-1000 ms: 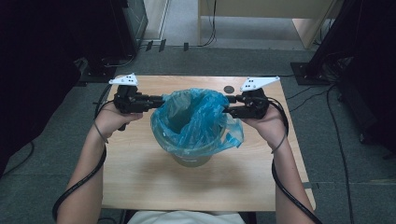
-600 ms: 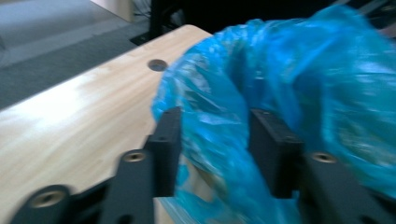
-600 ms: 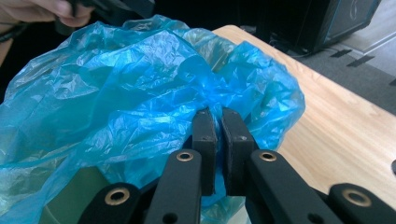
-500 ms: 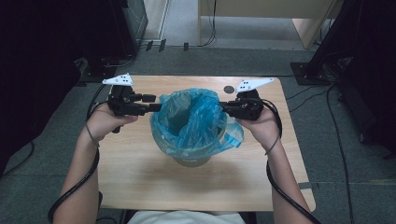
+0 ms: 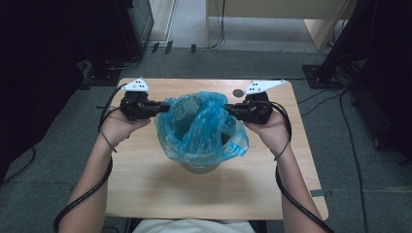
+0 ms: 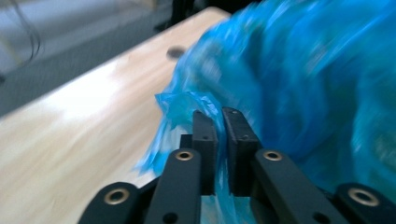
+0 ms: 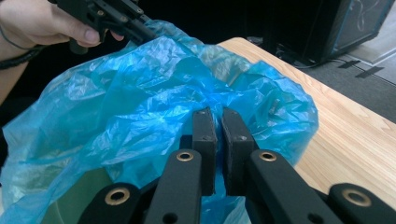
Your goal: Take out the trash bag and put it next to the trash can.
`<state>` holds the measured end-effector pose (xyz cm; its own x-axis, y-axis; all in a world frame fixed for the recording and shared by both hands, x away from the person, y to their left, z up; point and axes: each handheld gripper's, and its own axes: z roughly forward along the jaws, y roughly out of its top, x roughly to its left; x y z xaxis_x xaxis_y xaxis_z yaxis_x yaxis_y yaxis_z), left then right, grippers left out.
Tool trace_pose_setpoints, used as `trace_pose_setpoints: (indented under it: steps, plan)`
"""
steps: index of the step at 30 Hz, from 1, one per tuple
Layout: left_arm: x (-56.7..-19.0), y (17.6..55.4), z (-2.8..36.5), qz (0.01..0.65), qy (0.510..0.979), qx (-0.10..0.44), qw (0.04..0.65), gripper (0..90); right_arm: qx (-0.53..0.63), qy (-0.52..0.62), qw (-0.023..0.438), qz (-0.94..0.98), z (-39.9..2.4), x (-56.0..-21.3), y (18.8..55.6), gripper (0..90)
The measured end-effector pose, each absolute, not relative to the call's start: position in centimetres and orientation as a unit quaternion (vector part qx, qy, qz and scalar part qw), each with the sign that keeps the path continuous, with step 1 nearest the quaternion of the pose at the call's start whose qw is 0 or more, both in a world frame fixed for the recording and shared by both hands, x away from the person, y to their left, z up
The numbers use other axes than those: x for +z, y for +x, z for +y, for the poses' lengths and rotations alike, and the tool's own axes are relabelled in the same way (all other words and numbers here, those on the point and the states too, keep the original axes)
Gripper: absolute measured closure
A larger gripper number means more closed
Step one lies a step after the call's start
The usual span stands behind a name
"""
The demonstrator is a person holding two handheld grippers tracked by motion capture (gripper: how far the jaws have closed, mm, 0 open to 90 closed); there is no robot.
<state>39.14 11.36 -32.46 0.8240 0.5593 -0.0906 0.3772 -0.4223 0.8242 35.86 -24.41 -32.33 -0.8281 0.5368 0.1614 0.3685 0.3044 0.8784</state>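
At the centre of the high view, a thin blue bag [image 5: 201, 128] lines a green bin [image 5: 200, 167]. The left gripper [image 5: 163, 108] and right gripper [image 5: 229, 109] pinch opposite rim edges; the film looks light, limp, slippery, best taken at bunched rim.

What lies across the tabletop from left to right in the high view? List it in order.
Left gripper, shut on the bag's left edge → blue plastic bag lining a green bin → right gripper, shut on the bag's right edge.
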Motion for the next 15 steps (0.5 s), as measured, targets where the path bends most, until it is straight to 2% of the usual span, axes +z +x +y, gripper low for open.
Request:
trace_pose_setpoints:
  steps: [2, 11, 12, 13, 14, 15]
  plan:
    - [-31.8, 38.9, 10.9, 0.266, 0.831, 0.1, 0.478, 88.3, 0.519, 0.279, 0.08, 0.804, -24.1, -32.2, 35.9, 86.4]
    - [-30.8, 38.2, 7.1, 0.209, 0.825, 0.024, 0.524, 89.0, 0.524, 0.26, 0.069, 0.808, -21.9, -31.9, 36.2, 86.3]
    - [-30.9, 37.7, 6.5, 0.198, 0.83, 0.025, 0.52, 89.0, 0.524, 0.251, 0.067, 0.811, -21.3, -32.1, 36.0, 81.5]
    - [-30.9, 37.7, 6.5, 0.198, 0.83, 0.025, 0.52, 89.0, 0.524, 0.251, 0.067, 0.811, -21.3, -32.1, 36.0, 81.5]
    - [-30.9, 37.5, 6.3, 0.196, 0.831, 0.026, 0.519, 89.0, 0.525, 0.244, 0.065, 0.813, -20.9, -32.3, 35.8, 74.4]
    - [-31.0, 37.4, 6.2, 0.195, 0.831, 0.026, 0.519, 89.0, 0.525, 0.244, 0.065, 0.813, -20.9, -32.3, 35.8, 74.4]
